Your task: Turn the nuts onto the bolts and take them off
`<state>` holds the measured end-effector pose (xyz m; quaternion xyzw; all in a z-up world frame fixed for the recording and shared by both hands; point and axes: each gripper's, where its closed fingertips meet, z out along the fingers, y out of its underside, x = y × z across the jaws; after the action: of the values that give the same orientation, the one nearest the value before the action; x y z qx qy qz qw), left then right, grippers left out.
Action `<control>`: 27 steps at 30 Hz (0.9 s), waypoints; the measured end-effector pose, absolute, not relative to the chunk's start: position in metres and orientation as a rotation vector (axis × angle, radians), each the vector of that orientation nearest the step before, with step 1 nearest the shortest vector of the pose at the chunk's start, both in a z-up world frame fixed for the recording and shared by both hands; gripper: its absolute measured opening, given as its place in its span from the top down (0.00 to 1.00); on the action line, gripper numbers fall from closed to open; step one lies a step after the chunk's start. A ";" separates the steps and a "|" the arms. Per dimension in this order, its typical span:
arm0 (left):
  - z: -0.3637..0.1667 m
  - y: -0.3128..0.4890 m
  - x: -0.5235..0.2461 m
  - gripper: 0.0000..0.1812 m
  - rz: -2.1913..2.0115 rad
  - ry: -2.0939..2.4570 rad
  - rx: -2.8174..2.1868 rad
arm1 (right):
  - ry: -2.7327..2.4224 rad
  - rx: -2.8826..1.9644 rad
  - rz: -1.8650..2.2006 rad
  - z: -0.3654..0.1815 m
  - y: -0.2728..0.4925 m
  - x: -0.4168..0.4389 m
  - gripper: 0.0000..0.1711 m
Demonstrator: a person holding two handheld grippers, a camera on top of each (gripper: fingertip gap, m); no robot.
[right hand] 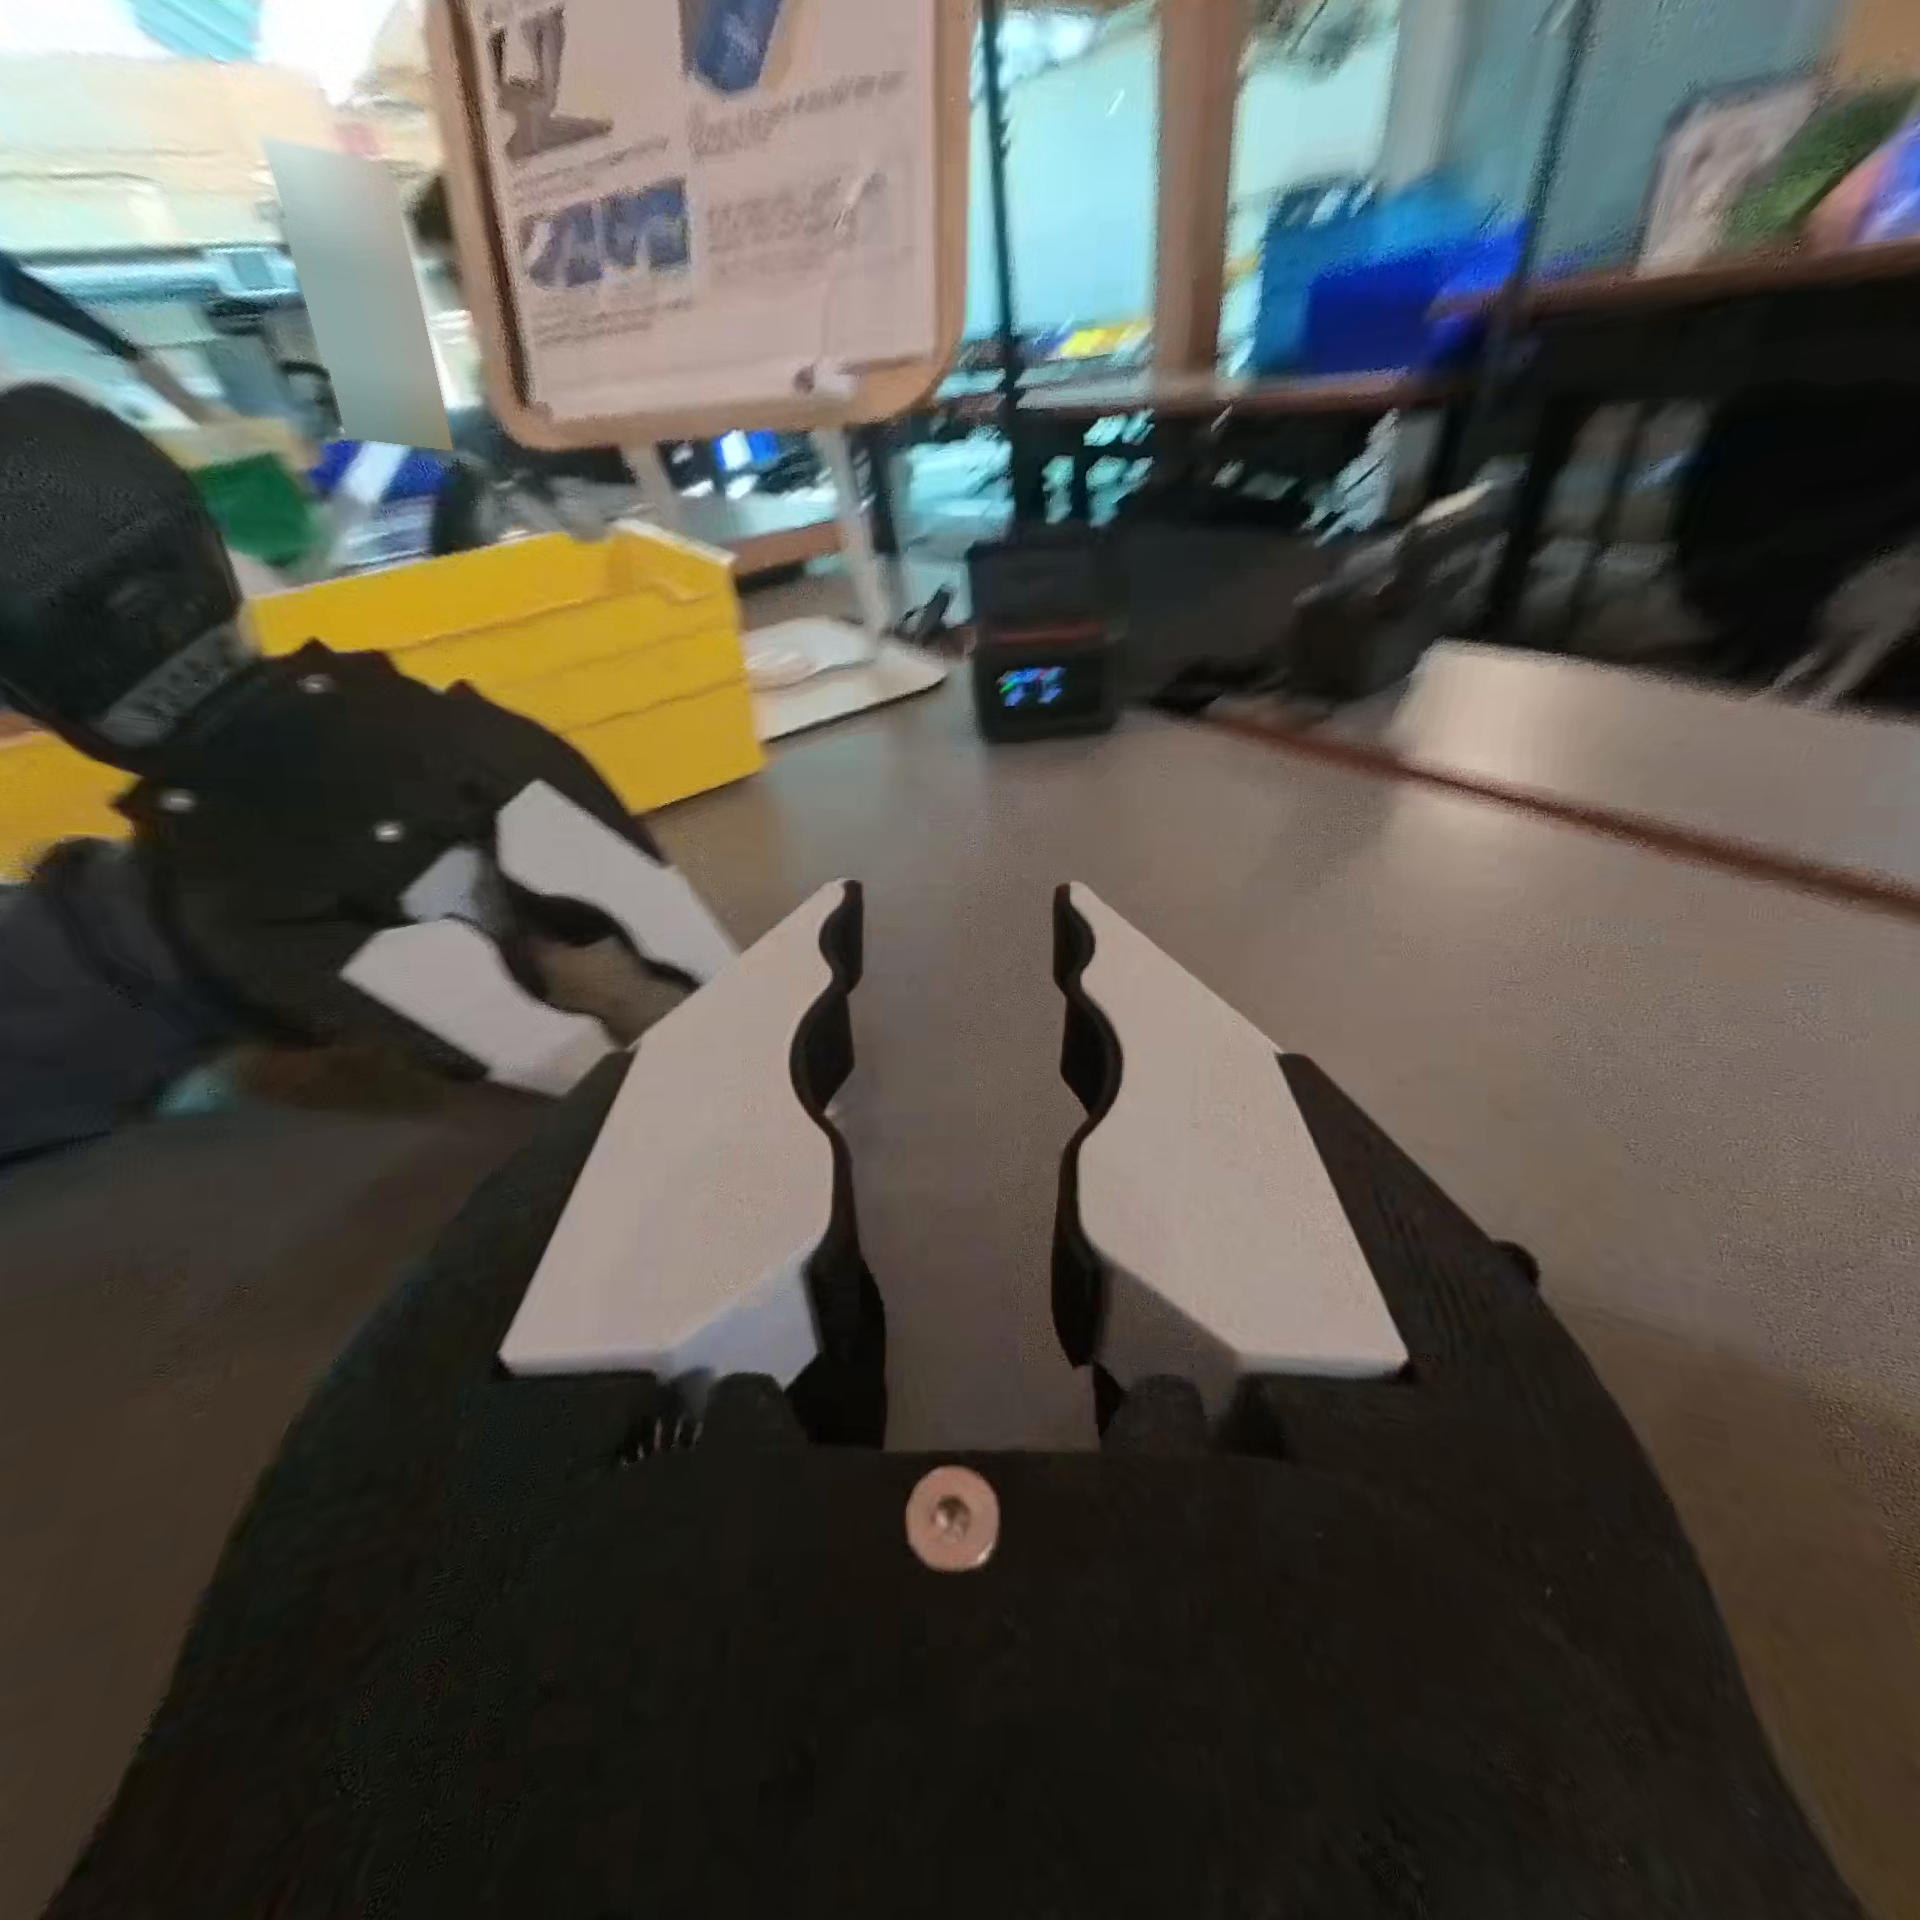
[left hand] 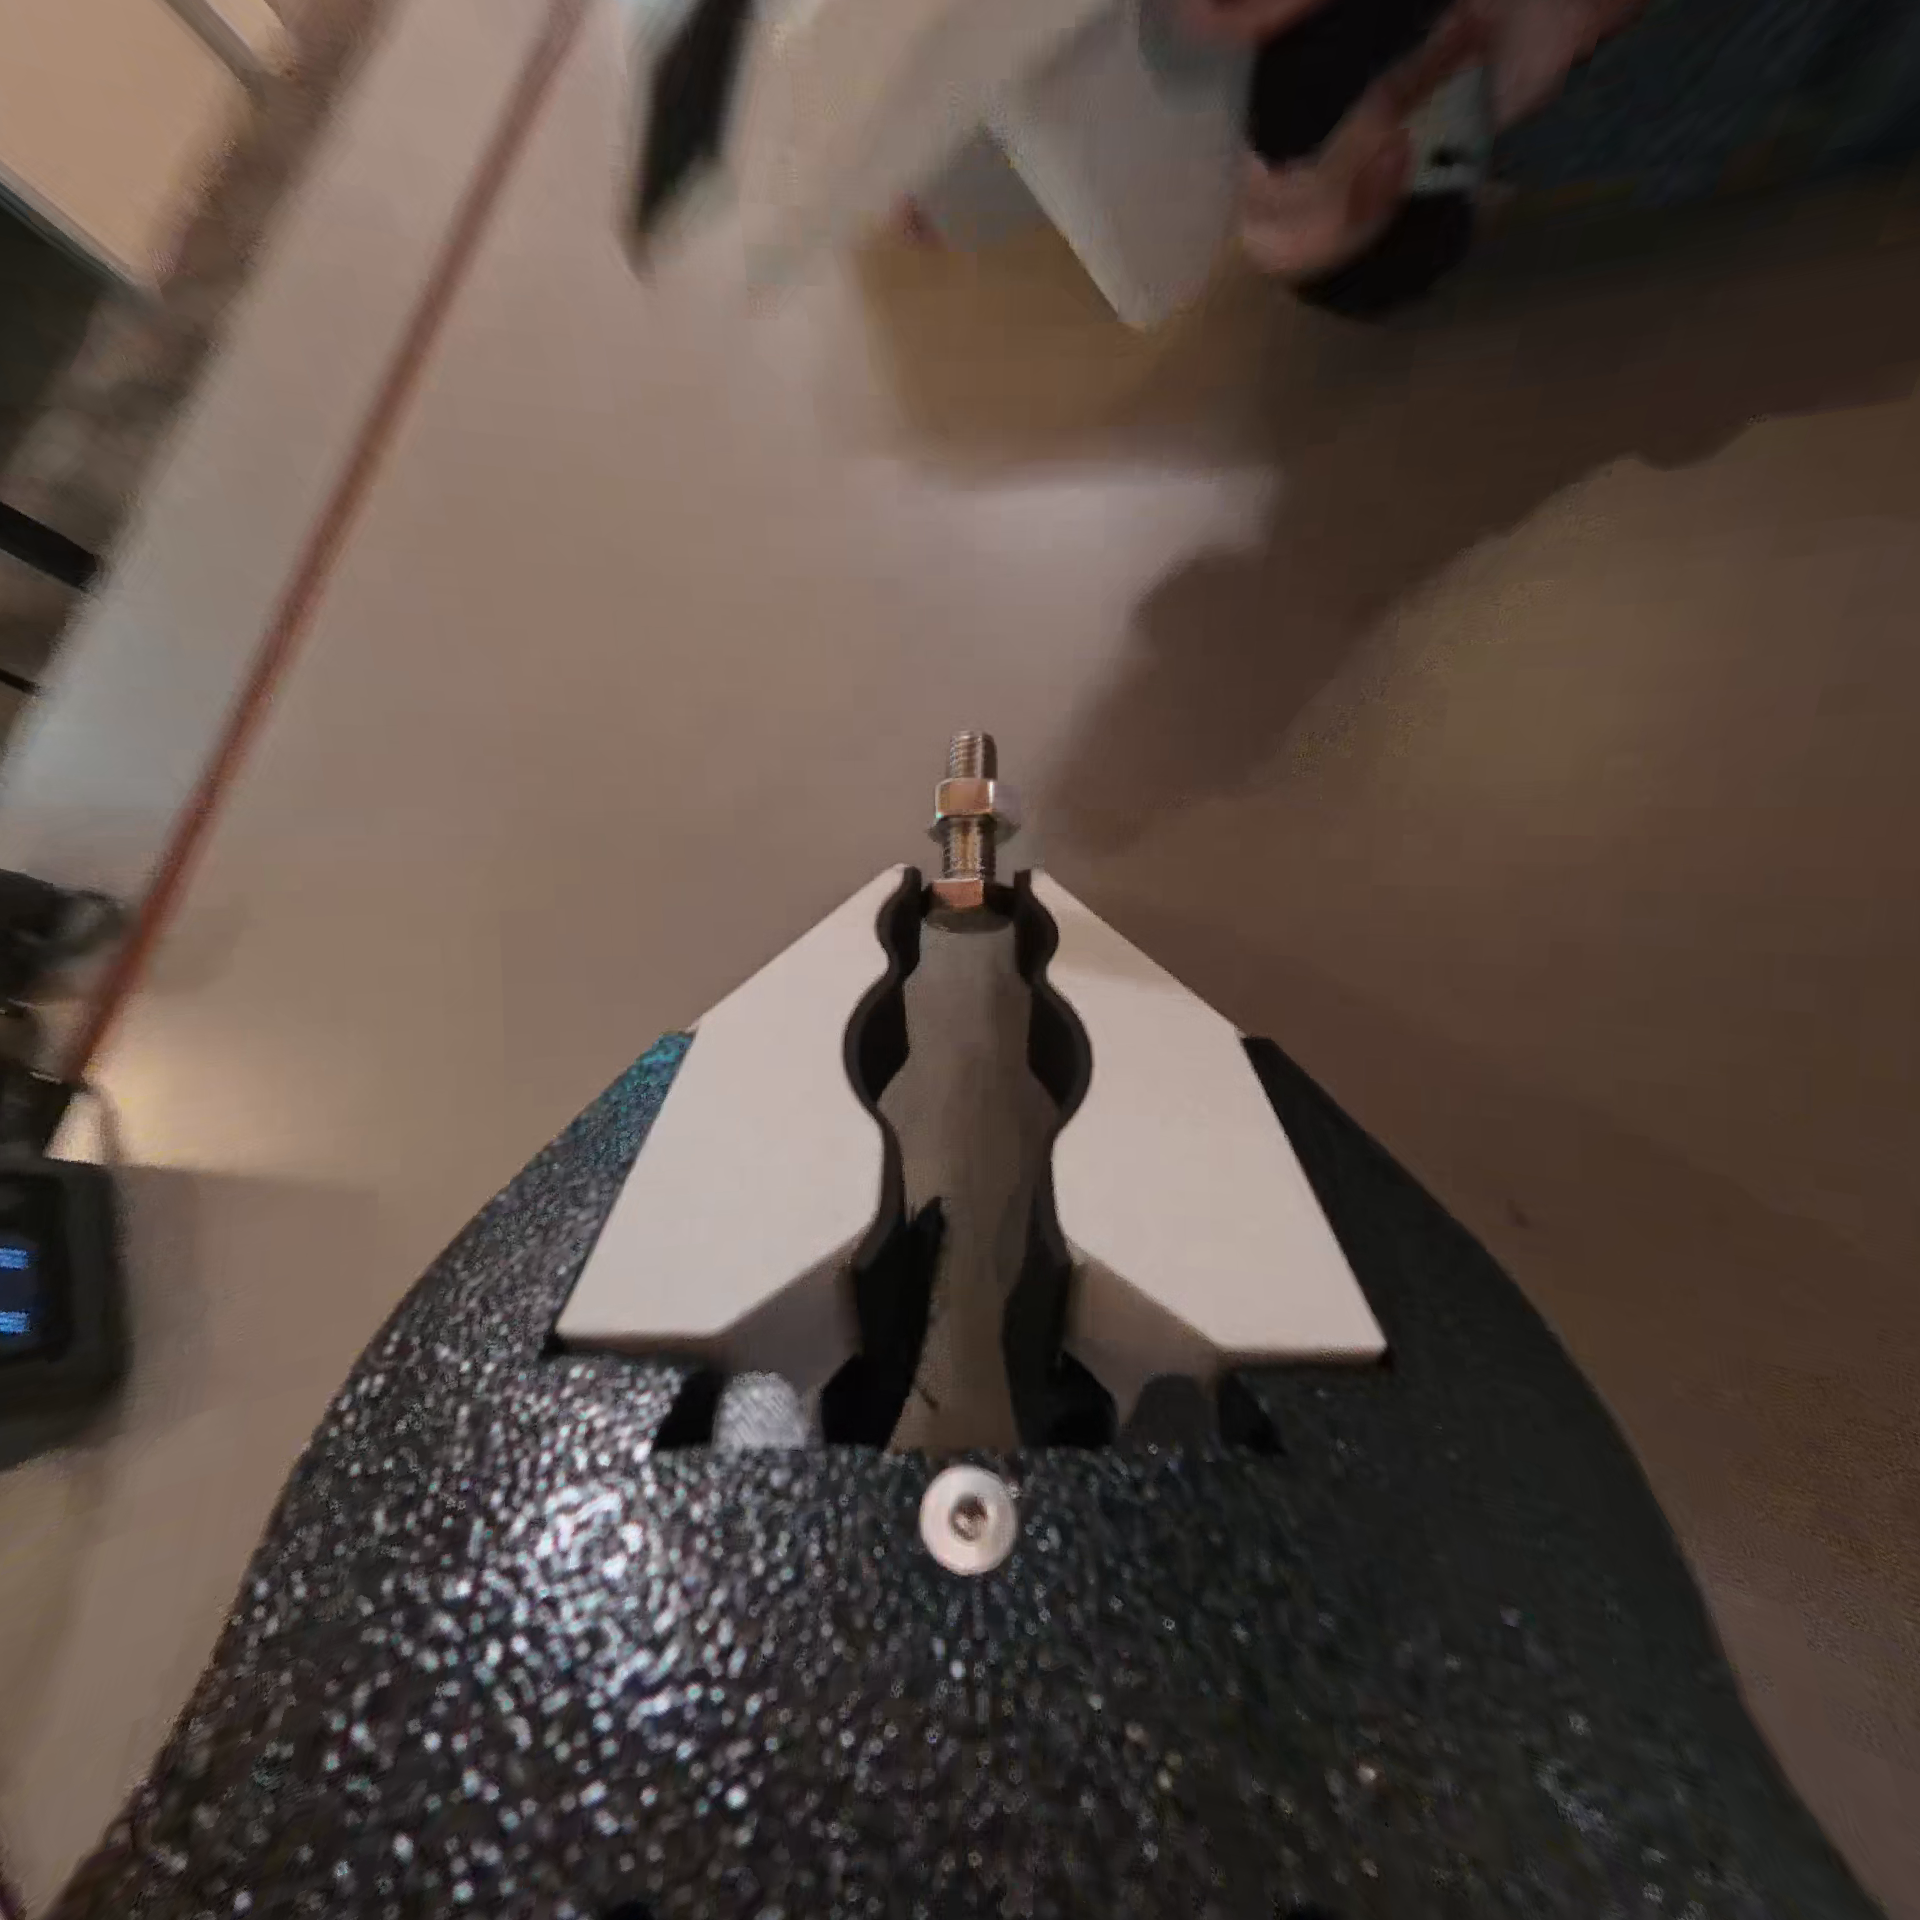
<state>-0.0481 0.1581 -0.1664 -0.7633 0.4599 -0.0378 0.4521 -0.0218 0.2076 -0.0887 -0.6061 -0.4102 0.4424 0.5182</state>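
Note:
My left gripper is shut on the hex head of a steel bolt, which points forward out of the fingertips. A steel nut sits partway up the bolt's thread, with a few threads showing beyond it. The other gripper shows blurred at the top of the left wrist view, held by a hand. My right gripper is open and empty above the grey table. In the right wrist view the left gripper shows at the left; the bolt is hidden there.
A yellow bin stands at the back left of the table. A small black device with a lit screen stands behind the right gripper. A board on a stand rises behind it. A red-brown strip runs along the table's far side. Left tips to right tips: about 10 centimetres.

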 end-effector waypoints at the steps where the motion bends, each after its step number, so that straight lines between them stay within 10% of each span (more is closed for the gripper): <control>1: -0.159 0.163 -0.047 0.91 -0.045 1.106 -1.814 | -1.047 -1.561 1.211 -0.099 0.195 -0.026 0.79; 27: -0.125 0.152 -0.024 0.91 0.122 1.187 -1.347 | -1.198 -1.851 1.688 -0.129 0.145 -0.032 0.90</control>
<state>-0.0238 0.1518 -0.1253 -0.5862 0.5165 0.0532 0.6219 -0.0323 0.1454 -0.1293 -0.6556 -0.4244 0.5977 0.1813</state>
